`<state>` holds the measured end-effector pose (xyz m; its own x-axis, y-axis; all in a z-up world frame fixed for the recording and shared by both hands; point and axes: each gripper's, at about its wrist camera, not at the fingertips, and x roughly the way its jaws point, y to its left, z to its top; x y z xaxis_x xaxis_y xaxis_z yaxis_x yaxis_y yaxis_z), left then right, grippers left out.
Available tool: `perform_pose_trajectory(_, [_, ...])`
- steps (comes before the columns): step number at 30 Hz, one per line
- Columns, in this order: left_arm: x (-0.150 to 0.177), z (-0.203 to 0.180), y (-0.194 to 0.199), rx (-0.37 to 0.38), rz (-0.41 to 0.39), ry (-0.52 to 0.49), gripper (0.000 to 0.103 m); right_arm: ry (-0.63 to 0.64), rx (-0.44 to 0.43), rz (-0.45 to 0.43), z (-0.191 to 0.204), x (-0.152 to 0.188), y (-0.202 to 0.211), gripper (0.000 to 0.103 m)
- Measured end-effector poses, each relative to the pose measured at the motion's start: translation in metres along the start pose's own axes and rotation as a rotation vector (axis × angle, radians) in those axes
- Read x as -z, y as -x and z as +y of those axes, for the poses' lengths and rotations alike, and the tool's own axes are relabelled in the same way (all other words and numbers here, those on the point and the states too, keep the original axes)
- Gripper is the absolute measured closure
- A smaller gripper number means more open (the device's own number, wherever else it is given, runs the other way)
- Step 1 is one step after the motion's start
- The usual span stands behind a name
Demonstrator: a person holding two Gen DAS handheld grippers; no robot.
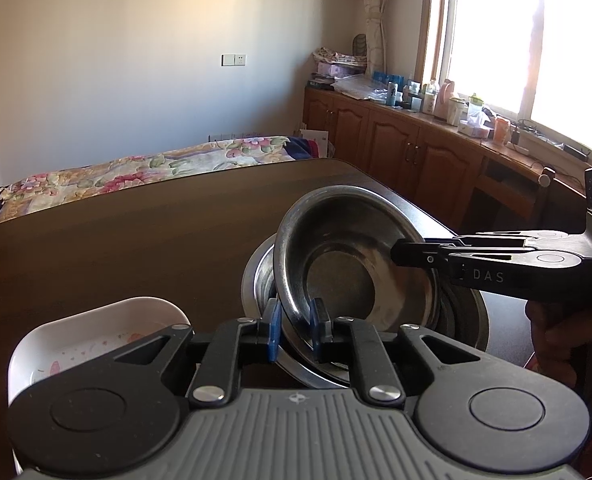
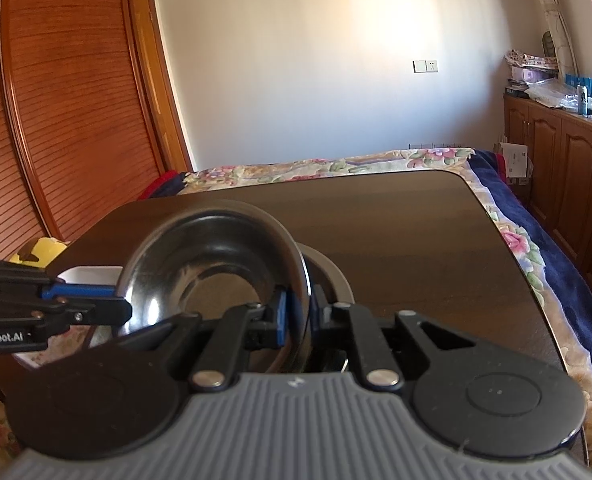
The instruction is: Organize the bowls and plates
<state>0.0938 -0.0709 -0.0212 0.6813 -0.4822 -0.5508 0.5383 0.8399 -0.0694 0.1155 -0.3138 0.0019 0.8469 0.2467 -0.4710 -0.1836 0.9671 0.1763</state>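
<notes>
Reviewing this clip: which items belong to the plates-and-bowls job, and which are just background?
Job:
steel bowl, tilted, gripped by left gripper and right gripper
steel bowl underneath
white dish

Background:
floral bedspread
bottles on the cabinet top
yellow object

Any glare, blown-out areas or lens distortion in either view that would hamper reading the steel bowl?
Left wrist view: window blown out white, steel bowl still legible with soft reflections. Right wrist view: even light, the bowl's near rim slightly blurred. Both views: strong fisheye bending at the edges.
</notes>
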Motion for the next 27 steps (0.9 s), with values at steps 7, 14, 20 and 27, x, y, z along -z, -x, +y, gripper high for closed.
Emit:
perform_pose_trajectory(7, [0.003,0.001,-0.001,-0.004,-0.008,0.005,0.086,0.029,0.007,0.002,0.003,0.000,0.001,0.088])
perform_pose_trajectory(14, [0.005,0.000,-0.002,-0.004,-0.007,0.017,0.083,0.055,0.014,0.001,0.007,-0.001,0.001,0.088])
perform_pose_trajectory(20, [0.008,0.003,0.003,0.001,-0.036,0.035,0.068,0.070,0.019,-0.047,0.009,0.001,0.010,0.088])
perform_pose_trajectory(27, [0.011,-0.001,0.011,-0.035,-0.117,0.038,0.040,0.035,0.032,-0.132,0.005,0.006,0.023,0.087])
